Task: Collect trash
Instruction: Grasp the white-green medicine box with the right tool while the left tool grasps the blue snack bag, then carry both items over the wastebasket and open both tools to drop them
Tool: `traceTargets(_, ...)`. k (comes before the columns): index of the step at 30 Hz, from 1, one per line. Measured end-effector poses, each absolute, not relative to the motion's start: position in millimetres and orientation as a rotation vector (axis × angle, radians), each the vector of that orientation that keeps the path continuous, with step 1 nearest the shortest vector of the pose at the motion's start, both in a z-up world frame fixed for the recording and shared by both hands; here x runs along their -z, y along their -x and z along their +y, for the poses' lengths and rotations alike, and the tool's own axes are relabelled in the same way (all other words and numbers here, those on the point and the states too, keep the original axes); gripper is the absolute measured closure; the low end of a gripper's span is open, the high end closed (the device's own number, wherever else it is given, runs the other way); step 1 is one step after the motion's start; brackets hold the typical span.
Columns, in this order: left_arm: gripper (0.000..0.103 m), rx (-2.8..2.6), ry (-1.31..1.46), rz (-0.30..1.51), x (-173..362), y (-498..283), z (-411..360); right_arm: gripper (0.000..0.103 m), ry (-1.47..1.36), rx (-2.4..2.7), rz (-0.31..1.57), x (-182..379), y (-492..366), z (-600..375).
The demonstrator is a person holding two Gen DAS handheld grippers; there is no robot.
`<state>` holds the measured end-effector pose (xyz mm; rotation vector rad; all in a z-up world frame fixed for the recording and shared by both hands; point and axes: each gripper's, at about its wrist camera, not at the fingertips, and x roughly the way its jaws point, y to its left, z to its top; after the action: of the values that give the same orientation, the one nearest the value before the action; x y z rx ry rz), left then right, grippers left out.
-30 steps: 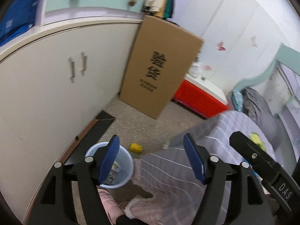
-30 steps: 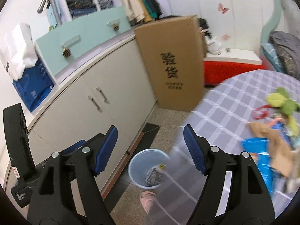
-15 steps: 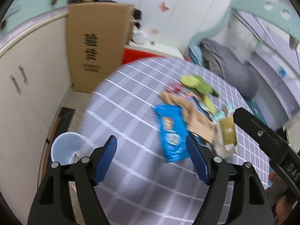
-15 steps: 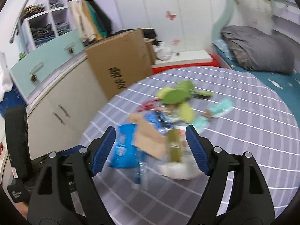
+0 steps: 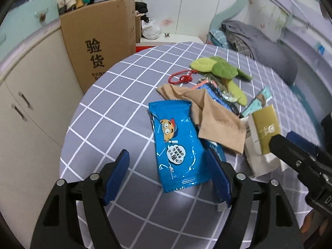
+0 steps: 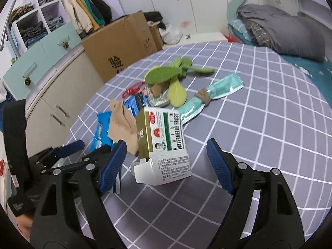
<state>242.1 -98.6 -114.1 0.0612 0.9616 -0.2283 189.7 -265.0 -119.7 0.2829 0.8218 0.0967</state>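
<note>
A pile of litter lies on the round table with the grey checked cloth (image 5: pixel 116 95). Nearest is a blue snack wrapper (image 5: pixel 176 143). My left gripper (image 5: pixel 168 166) hovers over its near end, jaws closing with the wrapper's end between them, pads not pressing on it. A tan cloth (image 5: pixel 215 120) overlaps the wrapper's far corner. To the right, a gold-and-white carton (image 6: pixel 164 132) lies just ahead of my right gripper (image 6: pixel 166 149), which stands open around empty air. A teal wrapper (image 6: pixel 222 87) and green fabric leaves (image 6: pixel 166 74) lie further back.
A red cord (image 5: pixel 182 77) lies by the leaves. A tall cardboard box (image 5: pixel 99 47) stands beyond the table's left edge against white cabinets (image 5: pixel 25 108). A bed with a grey blanket (image 6: pixel 280 27) is at the far right. The table's right half holds only cloth.
Both views swung away from the floor and its blue bin onto the table. The grippers then closed in on the pile, so the wrapper and the carton now sit just ahead of the jaws.
</note>
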Motion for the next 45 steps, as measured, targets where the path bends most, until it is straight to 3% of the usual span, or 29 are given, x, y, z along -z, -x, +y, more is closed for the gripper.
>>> traceTargets(5, 0.083, 0.21, -0.082, 0.934, 111, -240, -91, 0.025, -0.274, -0.1, 0.848, 130, -197, -266)
traceTargets(7, 0.093, 0.215, -0.049, 0.933, 111, -241, -81, 0.039, -0.278, -0.109, 0.863, 135, -198, -266)
traceTargets(9, 0.094, 0.235, -0.015, 0.923, 111, -240, -72, 0.05, -0.267, -0.106, 0.86, 135, -198, -267)
traceTargets(13, 0.1, 0.24, 0.015, 0.886, 108, -234, -61, 0.053, -0.236, -0.095, 0.838, 131, -193, -268)
traceTargets(30, 0.102, 0.286, 0.224, 0.756, 72, -215, 6, 0.053, -0.199, -0.207, 0.693, 65, -180, -203)
traceTargets(45, 0.102, 0.14, 0.333, 0.702, 74, -214, 132, 0.053, -0.118, -0.47, 0.795, 88, -240, -35)
